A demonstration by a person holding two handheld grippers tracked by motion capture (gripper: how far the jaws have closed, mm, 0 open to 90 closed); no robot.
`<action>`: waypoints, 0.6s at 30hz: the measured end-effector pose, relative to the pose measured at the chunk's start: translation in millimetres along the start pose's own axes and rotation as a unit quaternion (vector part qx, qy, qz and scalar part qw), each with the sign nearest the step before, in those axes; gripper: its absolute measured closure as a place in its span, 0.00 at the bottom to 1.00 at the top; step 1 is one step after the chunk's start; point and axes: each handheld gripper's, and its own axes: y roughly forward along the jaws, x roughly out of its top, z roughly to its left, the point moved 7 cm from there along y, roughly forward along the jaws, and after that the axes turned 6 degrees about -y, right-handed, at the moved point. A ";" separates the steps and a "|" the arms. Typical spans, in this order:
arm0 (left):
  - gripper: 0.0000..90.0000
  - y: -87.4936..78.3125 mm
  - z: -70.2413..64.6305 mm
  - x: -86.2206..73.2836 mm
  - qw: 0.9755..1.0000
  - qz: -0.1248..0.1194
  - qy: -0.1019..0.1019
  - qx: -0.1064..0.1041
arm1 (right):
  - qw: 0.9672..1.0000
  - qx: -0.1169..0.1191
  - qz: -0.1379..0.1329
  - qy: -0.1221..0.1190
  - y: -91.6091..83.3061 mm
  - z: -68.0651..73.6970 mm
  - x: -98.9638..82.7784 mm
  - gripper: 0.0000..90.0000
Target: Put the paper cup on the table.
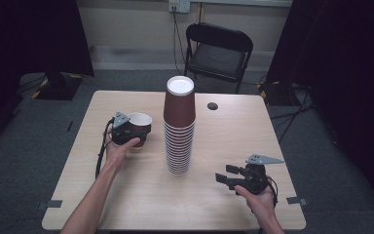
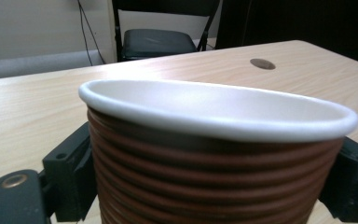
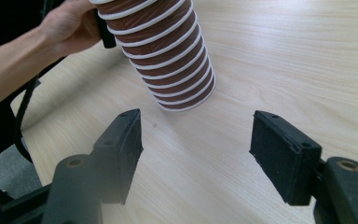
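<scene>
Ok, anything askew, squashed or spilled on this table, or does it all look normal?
One oddity: the single cup clamped in the left gripper looks squashed, its rim pressed into a flat oval in the left gripper view. The stack of cups stands upright on the table, mouths down. The right gripper is open. No spill.

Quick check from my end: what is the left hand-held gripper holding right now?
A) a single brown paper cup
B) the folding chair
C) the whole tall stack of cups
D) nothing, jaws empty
A: the left hand-held gripper has its jaws on either side of a single brown paper cup, apart from the tall stack.
</scene>
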 end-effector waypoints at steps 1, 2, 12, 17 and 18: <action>0.11 -0.8 0.1 -0.1 1.000 0.000 0.000 -0.001 | 1.000 -0.001 0.000 0.000 -0.6 -0.1 0.0 0.38; 0.11 -2.1 0.0 -0.3 1.000 0.001 0.000 -0.003 | 1.000 0.000 -0.001 0.001 -0.9 0.0 -0.1 0.38; 0.11 -21.0 -1.8 -5.7 0.999 0.026 0.024 -0.020 | 1.000 0.001 -0.001 -0.002 0.1 3.7 2.0 0.36; 0.11 -30.1 1.7 -10.6 0.999 0.022 0.018 -0.024 | 1.000 0.005 0.003 -0.003 1.9 4.8 1.5 0.35; 0.11 -31.1 1.6 -11.1 0.999 0.023 0.018 -0.024 | 1.000 0.005 0.004 -0.004 2.4 5.0 1.3 0.35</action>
